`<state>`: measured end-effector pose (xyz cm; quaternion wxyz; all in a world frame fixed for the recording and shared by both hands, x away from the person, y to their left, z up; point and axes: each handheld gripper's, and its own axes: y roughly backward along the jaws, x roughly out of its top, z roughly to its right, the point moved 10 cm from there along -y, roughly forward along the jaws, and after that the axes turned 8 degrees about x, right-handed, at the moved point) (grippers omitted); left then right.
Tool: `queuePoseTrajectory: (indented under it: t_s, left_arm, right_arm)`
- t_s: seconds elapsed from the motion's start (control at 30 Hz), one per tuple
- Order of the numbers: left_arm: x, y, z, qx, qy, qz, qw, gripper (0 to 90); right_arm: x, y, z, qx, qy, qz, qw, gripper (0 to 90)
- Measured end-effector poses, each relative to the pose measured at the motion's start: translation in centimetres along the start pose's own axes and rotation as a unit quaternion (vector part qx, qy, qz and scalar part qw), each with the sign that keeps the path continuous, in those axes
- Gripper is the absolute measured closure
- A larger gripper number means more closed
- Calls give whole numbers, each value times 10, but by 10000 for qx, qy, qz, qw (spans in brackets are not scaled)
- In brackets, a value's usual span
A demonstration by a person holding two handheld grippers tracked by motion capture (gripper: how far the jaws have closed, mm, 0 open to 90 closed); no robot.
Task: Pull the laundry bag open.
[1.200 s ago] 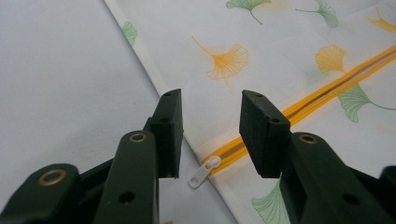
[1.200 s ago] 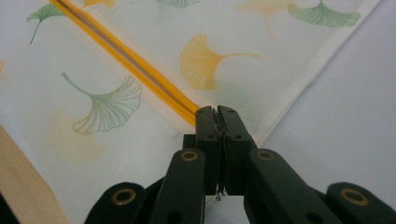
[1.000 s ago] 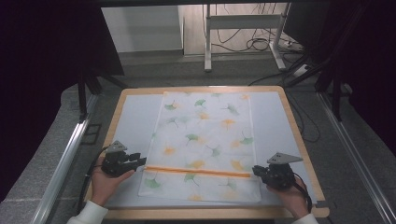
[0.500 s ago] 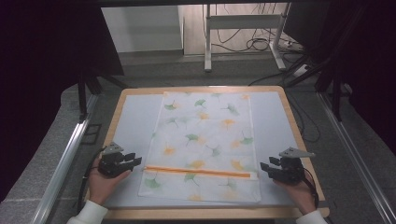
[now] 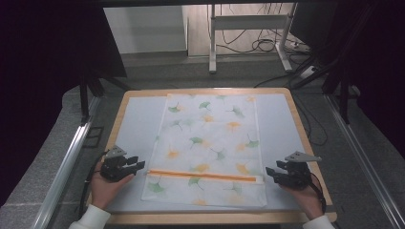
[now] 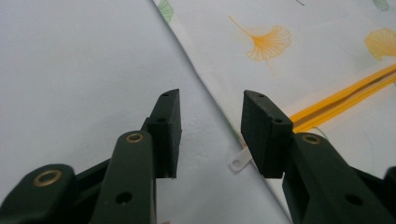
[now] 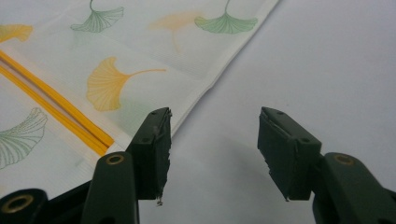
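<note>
You are working under even overhead light: the worktop (image 5: 143, 119) is glowing pale while the surroundings are lying dark. Close up, the tongs are blurring and casting soft shadows.

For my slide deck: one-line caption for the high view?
Left gripper and right gripper, both open, flank a leaf-print zip pouch.
</note>
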<state>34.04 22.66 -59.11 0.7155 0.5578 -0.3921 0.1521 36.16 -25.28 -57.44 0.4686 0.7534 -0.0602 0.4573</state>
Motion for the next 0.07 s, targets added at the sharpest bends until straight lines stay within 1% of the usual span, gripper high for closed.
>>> queuePoseTrajectory:
  t_s: [0.07]
  left_arm:
    - [0, -1, -2, -2, 60, 3, 10000, 559]
  right_arm:
    - [0, 0, -1, 0, 22, 6, 10000, 421]
